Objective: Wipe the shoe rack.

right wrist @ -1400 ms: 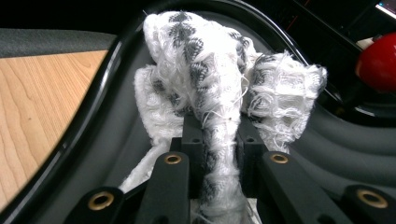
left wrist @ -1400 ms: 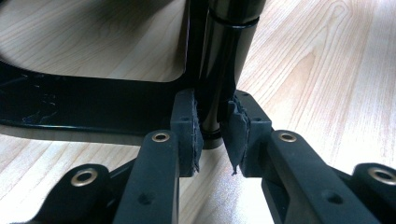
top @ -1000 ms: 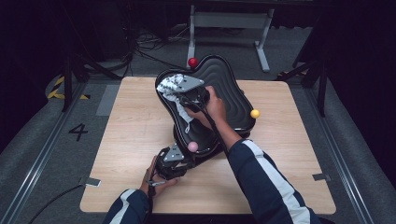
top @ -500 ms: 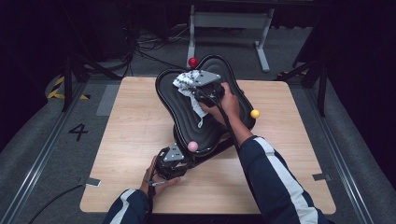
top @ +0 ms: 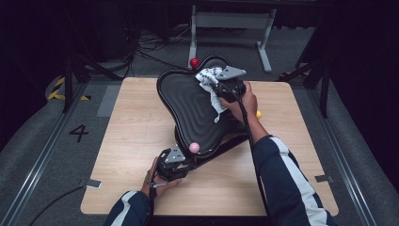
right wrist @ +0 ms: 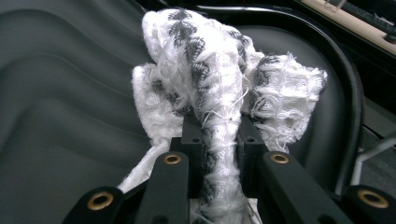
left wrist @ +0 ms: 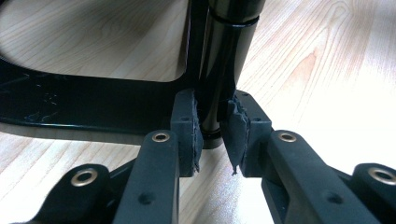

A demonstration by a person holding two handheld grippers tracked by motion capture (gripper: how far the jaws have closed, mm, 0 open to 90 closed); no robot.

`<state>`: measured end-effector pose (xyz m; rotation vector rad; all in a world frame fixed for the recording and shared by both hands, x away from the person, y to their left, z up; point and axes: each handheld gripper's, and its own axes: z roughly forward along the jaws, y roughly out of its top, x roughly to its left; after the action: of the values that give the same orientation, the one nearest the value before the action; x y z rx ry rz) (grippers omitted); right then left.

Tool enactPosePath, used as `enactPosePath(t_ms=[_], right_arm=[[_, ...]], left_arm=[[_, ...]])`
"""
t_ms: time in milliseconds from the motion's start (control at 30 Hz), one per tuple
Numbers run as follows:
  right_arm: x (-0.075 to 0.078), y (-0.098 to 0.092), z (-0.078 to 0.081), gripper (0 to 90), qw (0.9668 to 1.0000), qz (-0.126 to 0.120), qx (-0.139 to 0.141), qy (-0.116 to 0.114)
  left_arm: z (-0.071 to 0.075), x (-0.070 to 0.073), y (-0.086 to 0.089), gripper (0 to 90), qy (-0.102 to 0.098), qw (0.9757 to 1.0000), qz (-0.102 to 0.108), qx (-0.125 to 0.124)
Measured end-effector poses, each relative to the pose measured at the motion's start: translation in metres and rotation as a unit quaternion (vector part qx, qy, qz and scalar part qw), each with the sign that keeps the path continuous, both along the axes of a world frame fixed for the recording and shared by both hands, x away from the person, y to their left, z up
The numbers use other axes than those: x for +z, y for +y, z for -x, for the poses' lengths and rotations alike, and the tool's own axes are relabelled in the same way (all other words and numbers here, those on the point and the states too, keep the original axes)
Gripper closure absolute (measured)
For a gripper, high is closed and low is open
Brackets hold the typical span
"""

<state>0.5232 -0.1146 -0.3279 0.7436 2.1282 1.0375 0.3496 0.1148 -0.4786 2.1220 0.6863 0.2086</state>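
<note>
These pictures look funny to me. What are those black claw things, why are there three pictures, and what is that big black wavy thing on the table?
A person sits at a wooden table and holds a tool called a gripper in each hand. Each has two black jaws that pinch.

The high view comes from a camera above the table. The other two come from small cameras riding on the grippers, so you look along the jaws.

The big black wavy thing is a ridged black seat on a stand. The left gripper pinches the black post of that stand. The right gripper pinches a white and grey cloth and presses it on the seat, most likely wiping it.

A pink ball, a red ball and a yellow ball sit nearby.
</note>
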Motion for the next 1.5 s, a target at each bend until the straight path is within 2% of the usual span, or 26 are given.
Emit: enactPosePath(t_ms=[167,300,333,367,433,533,633,700,733,900,1200,1500], right_arm=[[0.002,-0.010,-0.008,78.2,0.9996,0.020,-0.017,-0.008],[0.002,-0.018,-0.015,78.1,0.9995,0.016,-0.026,-0.006],[0.002,-0.021,-0.019,78.2,0.9996,0.000,-0.030,-0.001],[0.003,-0.023,-0.020,78.2,0.9995,-0.002,-0.032,0.000],[0.003,-0.025,-0.024,78.2,0.9990,0.007,-0.044,-0.007],[0.004,-0.028,-0.028,78.0,0.9985,0.002,-0.054,-0.007],[0.003,-0.029,-0.029,77.6,0.9976,0.006,-0.068,-0.015],[0.003,-0.030,-0.029,77.7,0.9973,0.008,-0.070,-0.017],[0.001,-0.034,-0.029,77.9,0.9972,0.000,-0.073,-0.017],[0.001,-0.037,-0.031,78.0,0.9965,0.006,-0.081,-0.022],[0.003,-0.026,-0.028,77.9,0.9985,-0.004,-0.052,-0.017],[0.005,-0.001,-0.014,78.0,0.9997,0.010,0.000,-0.022]], left_arm=[[0.000,0.000,0.000,73.4,0.000,1.0000,-0.001,0.000],[0.000,0.000,0.000,73.4,0.001,1.0000,0.001,0.001],[0.000,0.000,0.000,73.4,0.003,1.0000,0.001,0.001],[0.000,0.000,0.000,73.4,0.003,1.0000,0.002,0.001],[0.000,0.000,0.000,73.4,0.003,1.0000,0.002,0.001],[0.000,0.000,0.001,73.4,0.002,1.0000,0.002,0.001],[0.000,0.000,0.001,73.4,0.002,1.0000,0.002,0.000],[0.000,0.000,0.001,73.4,0.002,1.0000,0.002,0.000],[0.000,0.000,0.001,73.4,0.002,1.0000,0.001,0.000],[0.000,0.000,0.001,73.4,0.003,1.0000,0.002,0.001],[-0.001,0.000,0.001,73.4,0.003,1.0000,0.004,-0.001],[-0.001,0.000,0.001,73.4,0.004,1.0000,0.005,-0.003]])
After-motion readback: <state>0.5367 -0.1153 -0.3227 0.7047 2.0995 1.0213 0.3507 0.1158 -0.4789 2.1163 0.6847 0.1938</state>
